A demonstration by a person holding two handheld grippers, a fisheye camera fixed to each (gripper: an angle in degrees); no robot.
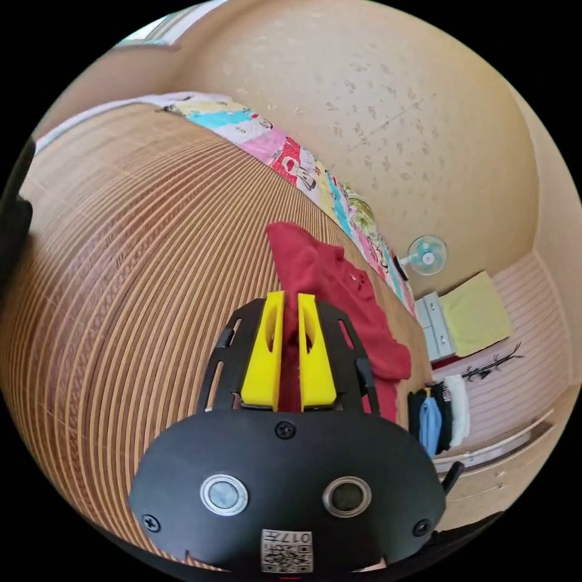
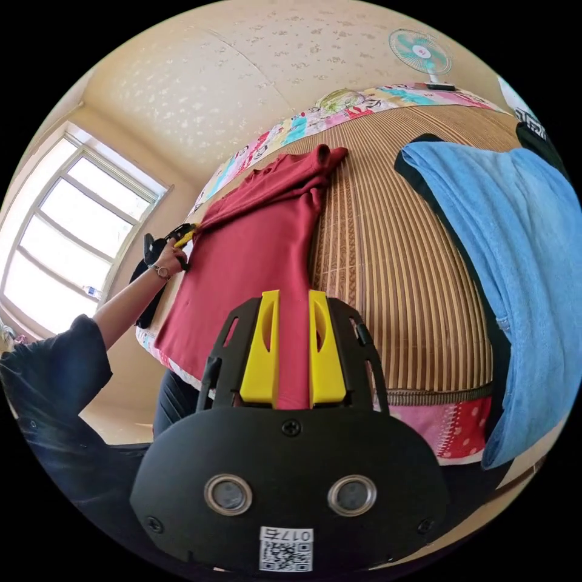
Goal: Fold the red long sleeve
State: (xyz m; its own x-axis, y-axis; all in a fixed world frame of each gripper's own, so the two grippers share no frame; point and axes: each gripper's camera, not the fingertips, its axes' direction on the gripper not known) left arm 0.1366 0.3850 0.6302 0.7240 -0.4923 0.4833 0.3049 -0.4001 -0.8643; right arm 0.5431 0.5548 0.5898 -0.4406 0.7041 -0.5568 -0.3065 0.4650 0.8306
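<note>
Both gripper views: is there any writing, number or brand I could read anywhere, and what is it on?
Nothing is clear enough to quote.
Sticker on the left gripper: short print above a square code, too small.
Matching sticker on the right gripper: the same.
Black cloth: white print, cut off at the edge.
Patterned sheet: cartoon pictures, blurred.
</note>
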